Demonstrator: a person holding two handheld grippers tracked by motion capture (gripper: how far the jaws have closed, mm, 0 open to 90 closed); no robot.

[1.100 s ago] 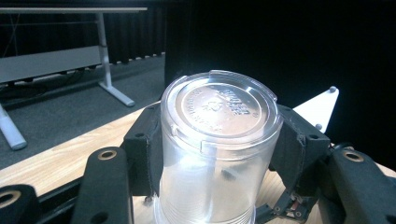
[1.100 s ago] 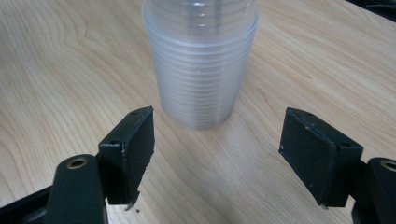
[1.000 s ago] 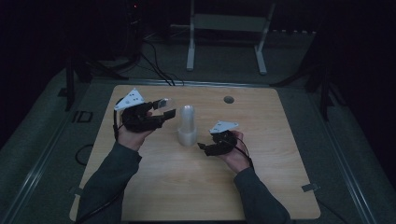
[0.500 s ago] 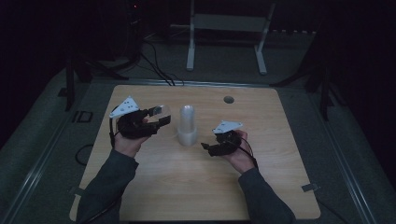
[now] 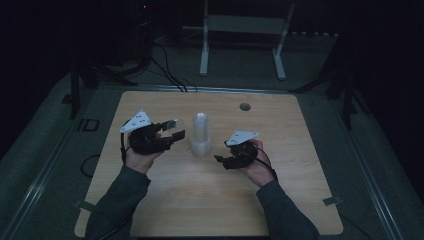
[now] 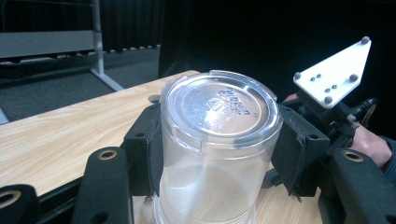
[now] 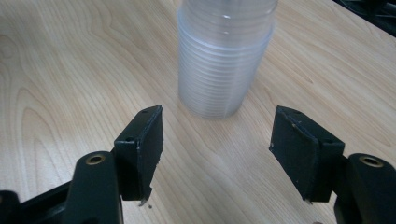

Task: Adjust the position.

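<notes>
i'm gripping a clear plastic cup point(image 6: 217, 121) in my left gripper point(image 5: 175, 128). its pads point(image 6: 147, 154) are pressing on both sides of the cup wall, just under the embossed base, so the cup is riding bottom-up. in the high view i'm holding it just left of the stack of cups point(image 5: 201, 135), which is standing upside down near the middle of the table point(image 5: 280, 200). i can't tell whether the held cup is touching the stack or the wood.

my right gripper point(image 7: 217, 140) is hanging loose. its jaws have just been closing in, but nothing is between them. the stack point(image 7: 224, 65) is sitting ahead of the pads, apart from them, with bare wood in the gap.

as i'm reading it, i'm dealing with this one cup while the stack is waiting. to do it well, i'm thinking of these points:
- keeping the squeeze light, since thin plastic like this is probably going to buckle or pop out sideways.
- keeping the cup level, so its rim is meeting whatever it lands on all round.
- bringing the right jaws forward around the lower rings of the stack before i'm pushing or pulling anything, because that tall light column is likely to tip or slide.
</notes>
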